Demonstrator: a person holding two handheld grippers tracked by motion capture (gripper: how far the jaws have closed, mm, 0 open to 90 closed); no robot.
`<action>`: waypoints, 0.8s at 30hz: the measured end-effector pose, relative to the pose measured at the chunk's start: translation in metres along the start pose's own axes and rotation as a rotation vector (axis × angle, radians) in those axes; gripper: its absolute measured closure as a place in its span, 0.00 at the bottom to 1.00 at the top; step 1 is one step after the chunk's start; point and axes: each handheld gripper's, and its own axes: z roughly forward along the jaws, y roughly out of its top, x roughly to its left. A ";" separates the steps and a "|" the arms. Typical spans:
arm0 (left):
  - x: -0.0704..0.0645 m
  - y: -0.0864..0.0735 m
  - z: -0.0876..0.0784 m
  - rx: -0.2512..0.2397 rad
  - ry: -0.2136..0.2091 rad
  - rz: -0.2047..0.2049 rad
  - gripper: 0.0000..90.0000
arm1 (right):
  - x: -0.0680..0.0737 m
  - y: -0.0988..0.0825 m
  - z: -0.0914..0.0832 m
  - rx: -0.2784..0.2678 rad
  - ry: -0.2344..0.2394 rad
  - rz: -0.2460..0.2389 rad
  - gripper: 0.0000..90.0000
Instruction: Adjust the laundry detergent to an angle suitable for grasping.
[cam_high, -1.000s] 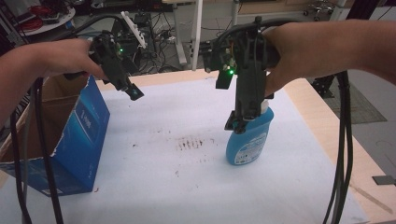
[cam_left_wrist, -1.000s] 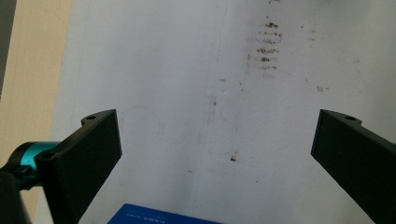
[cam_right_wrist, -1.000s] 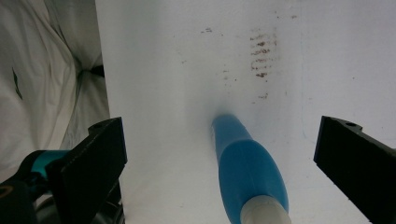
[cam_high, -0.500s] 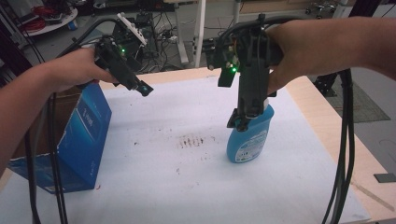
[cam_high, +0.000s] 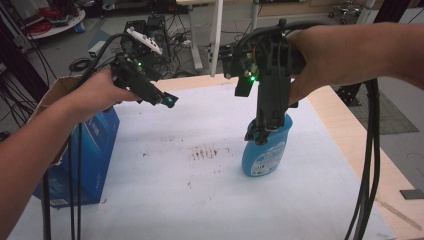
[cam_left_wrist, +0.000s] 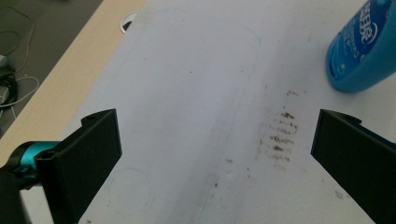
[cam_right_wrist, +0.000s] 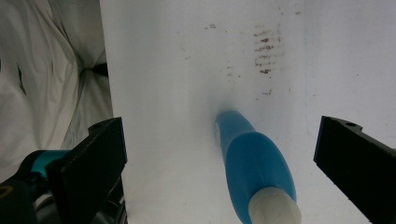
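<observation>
A blue bottle (cam_high: 262, 152) stands upright on the white table cover (cam_high: 175, 200), right of centre. My right gripper (cam_high: 258, 134) points straight down over its top, which the jaws hide in the high view. In the right gripper view the jaws of my right gripper (cam_right_wrist: 223, 135) are wide apart and open, and the bottle (cam_right_wrist: 254, 165) with its white cap (cam_right_wrist: 273, 209) rises between them untouched. My left gripper (cam_high: 163, 99) hangs above the table's far left part, open. In its own view my left gripper (cam_left_wrist: 215, 158) frames bare cover, and the bottle (cam_left_wrist: 362, 46) sits at upper right.
A brown stain (cam_high: 205, 152) marks the cover left of the bottle. A blue cardboard box (cam_high: 95, 150) with an open top stands at the table's left edge. Bare wooden table edge (cam_high: 350, 145) runs along the right. Cables (cam_high: 367, 165) trail from both grippers.
My left gripper has moved right, away from the blue box and out over the table. The right gripper has stayed above the bottle.
</observation>
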 end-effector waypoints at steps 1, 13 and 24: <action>-0.001 -0.001 -0.001 -0.019 0.013 -0.009 0.02 | 0.000 -0.001 0.000 -0.003 0.001 0.002 0.02; -0.014 -0.017 0.003 -0.206 0.082 -0.095 0.02 | 0.003 -0.011 -0.001 -0.017 0.000 0.009 0.02; -0.025 -0.028 0.017 -0.323 0.050 -0.117 0.02 | 0.005 -0.023 -0.004 -0.022 -0.008 0.038 0.02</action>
